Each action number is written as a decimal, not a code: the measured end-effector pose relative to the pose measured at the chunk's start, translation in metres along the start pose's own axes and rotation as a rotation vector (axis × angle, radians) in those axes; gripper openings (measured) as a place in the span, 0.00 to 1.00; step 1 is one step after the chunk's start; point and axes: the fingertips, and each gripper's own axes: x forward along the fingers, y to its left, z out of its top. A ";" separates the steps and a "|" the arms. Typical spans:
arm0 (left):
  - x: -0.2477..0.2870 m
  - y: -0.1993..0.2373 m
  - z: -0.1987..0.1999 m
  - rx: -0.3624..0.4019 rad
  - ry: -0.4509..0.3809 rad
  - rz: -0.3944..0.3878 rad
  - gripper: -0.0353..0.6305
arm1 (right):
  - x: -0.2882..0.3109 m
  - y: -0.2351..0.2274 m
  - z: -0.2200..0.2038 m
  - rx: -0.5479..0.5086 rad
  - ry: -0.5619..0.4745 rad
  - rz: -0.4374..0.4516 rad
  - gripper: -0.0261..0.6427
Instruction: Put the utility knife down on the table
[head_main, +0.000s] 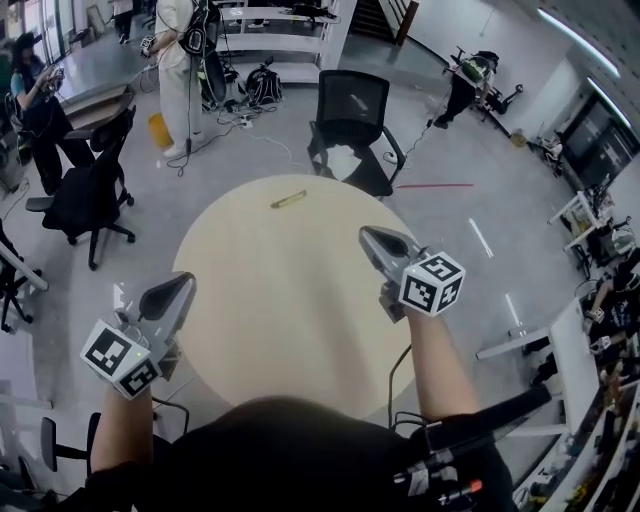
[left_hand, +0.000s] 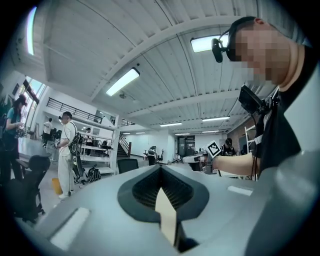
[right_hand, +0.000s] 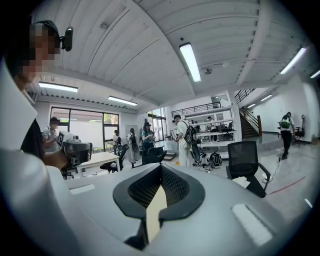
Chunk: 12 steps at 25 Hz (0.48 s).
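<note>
Yellow utility knife (head_main: 289, 199) flat on table (head_main: 280, 300), long axis lower-left to upper-right.

We see our left gripper (left_hand: 161, 169) with its grey jaws pressed together, the dark ribbed pads (left_hand: 145, 186) meeting with nothing between them. Beyond, to the right, a bare forearm (left_hand: 235, 163) holds the right gripper (left_hand: 192, 159). At the left, a person in white clothes (left_hand: 66, 150) stands beside white shelving (left_hand: 97, 150), and a black office chair (left_hand: 127, 164) sits past the jaws.

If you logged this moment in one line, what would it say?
utility knife: lying on far side of table | left gripper: shut, empty | right gripper: shut, empty
</note>
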 end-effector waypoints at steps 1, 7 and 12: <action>-0.011 -0.006 0.004 0.002 -0.004 0.000 0.05 | -0.006 0.011 0.002 0.003 -0.013 0.004 0.06; -0.046 -0.052 0.019 0.017 -0.044 0.070 0.05 | -0.054 0.035 0.005 0.024 -0.054 0.071 0.06; -0.030 -0.113 0.005 -0.030 -0.076 0.150 0.05 | -0.121 0.014 -0.005 -0.007 -0.048 0.119 0.06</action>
